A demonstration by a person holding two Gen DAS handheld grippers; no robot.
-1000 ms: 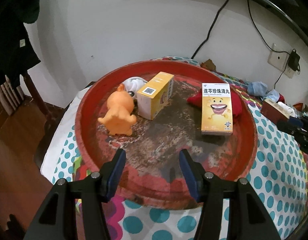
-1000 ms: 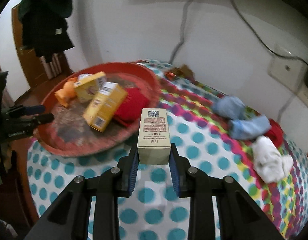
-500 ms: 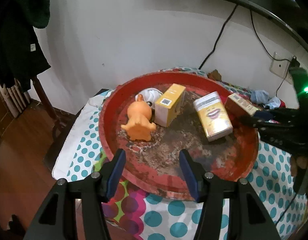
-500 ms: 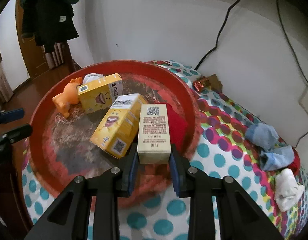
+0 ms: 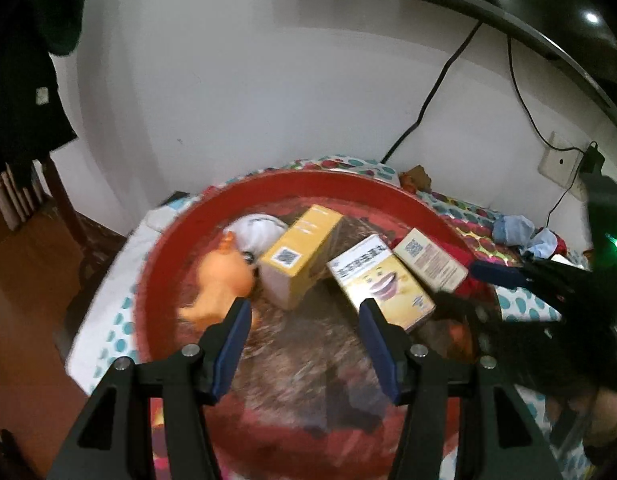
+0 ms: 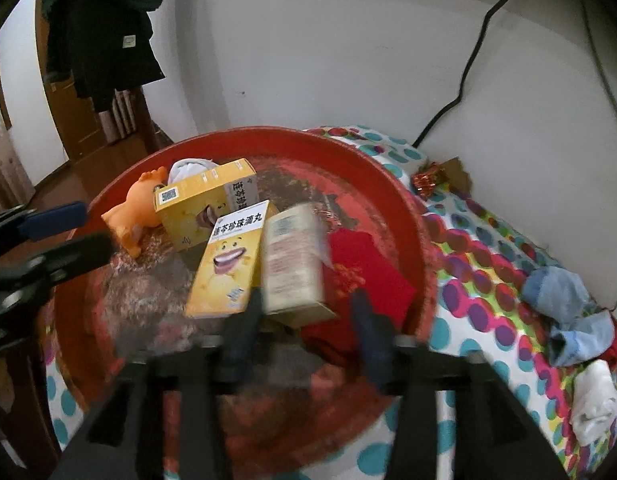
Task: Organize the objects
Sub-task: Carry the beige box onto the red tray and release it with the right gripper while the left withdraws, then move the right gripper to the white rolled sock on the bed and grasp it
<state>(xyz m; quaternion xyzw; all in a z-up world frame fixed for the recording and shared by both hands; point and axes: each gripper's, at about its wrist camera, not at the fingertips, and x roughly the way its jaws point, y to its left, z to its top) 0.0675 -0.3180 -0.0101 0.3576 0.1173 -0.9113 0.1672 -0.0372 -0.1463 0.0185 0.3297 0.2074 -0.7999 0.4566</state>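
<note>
Cream box [image 6: 294, 264] lying in the red tray [image 6: 408, 216], touching the yellow box [image 6: 228, 264] near the tray's right edge; right gripper [image 6: 304, 332] spread apart around its near end. Left gripper [image 5: 304, 336] spread apart, holding nothing.

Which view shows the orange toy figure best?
The right wrist view: the orange toy figure shows its outline fairly sharply behind the yellow box. In the left wrist view it is motion-blurred, partly behind the left tool.

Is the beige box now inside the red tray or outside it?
Inside: the beige box lies in the red tray, beside the smiling-face box.
</note>
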